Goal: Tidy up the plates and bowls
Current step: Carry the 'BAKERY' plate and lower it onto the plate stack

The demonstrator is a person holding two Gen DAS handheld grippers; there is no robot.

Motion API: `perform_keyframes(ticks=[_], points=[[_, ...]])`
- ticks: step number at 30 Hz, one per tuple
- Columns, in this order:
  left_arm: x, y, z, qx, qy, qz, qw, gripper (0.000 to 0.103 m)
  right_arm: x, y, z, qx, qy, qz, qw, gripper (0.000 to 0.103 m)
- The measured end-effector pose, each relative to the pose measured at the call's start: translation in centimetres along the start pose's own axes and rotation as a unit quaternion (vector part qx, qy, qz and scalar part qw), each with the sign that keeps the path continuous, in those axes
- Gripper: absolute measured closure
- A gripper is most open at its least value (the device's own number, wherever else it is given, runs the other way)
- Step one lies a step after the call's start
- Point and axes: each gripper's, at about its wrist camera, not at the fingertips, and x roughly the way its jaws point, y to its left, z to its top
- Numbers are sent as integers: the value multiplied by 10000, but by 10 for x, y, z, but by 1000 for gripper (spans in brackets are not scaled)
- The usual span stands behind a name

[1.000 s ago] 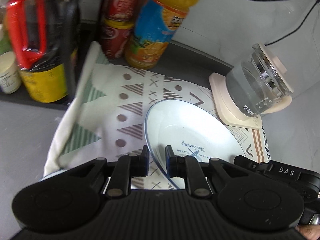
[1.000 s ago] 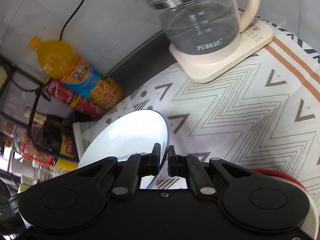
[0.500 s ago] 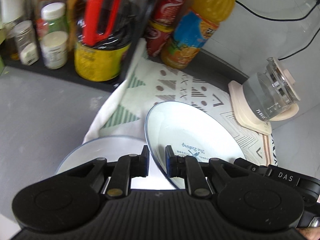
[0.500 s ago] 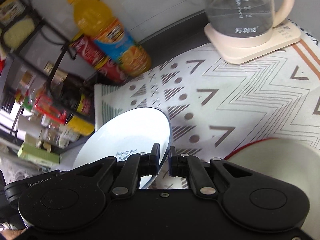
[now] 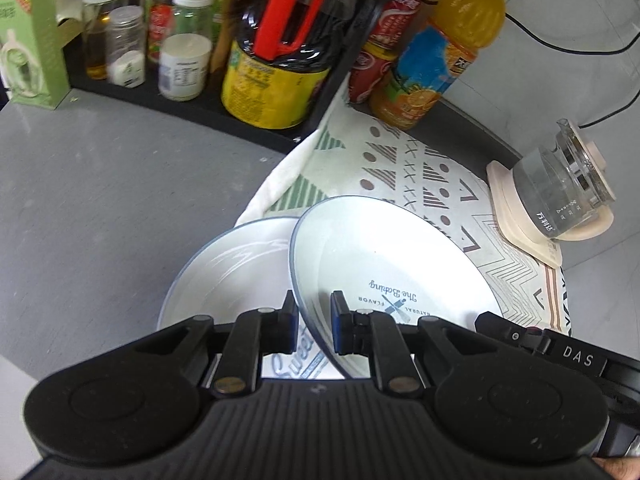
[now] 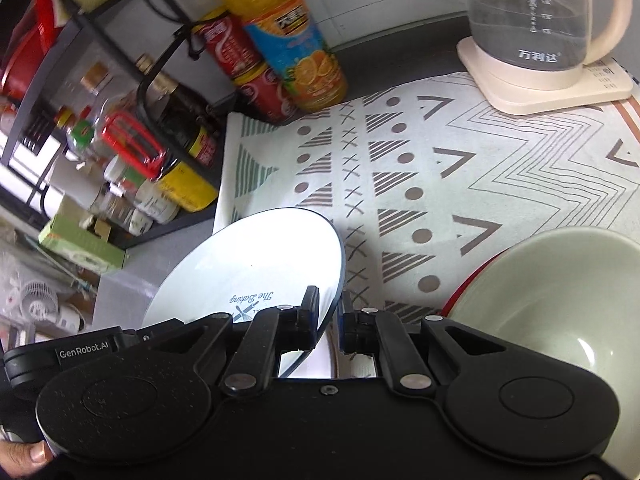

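Two grippers are pinching one white blue-rimmed plate (image 5: 384, 264) by opposite edges: the left gripper (image 5: 314, 314) is clamping its rim, the right gripper (image 6: 330, 314) likewise. The plate is hanging tilted above the patterned cloth (image 6: 440, 168). At nine o'clock a second plate (image 5: 228, 272) is lying flat; a green bowl (image 6: 552, 280) is sitting at three o'clock in the right wrist view.

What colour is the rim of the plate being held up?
The plate is white with a thin dark blue rim, clearest in the left wrist view.
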Motion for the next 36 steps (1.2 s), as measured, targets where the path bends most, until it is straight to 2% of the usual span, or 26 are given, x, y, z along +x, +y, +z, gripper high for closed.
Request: perform_keyframes(ticks=[13, 29, 36], points=[[-5, 27, -27, -216, 134, 138, 9996, 89, 4, 15, -29, -280, 145, -79, 9995, 94], [15, 42, -39, -254, 570, 182, 9979, 87, 13, 27, -51, -589, 26, -555, 9967, 95], [21, 47, -36, -87, 727, 299, 9969, 87, 19, 27, -57, -541, -33, -723, 9959, 95]])
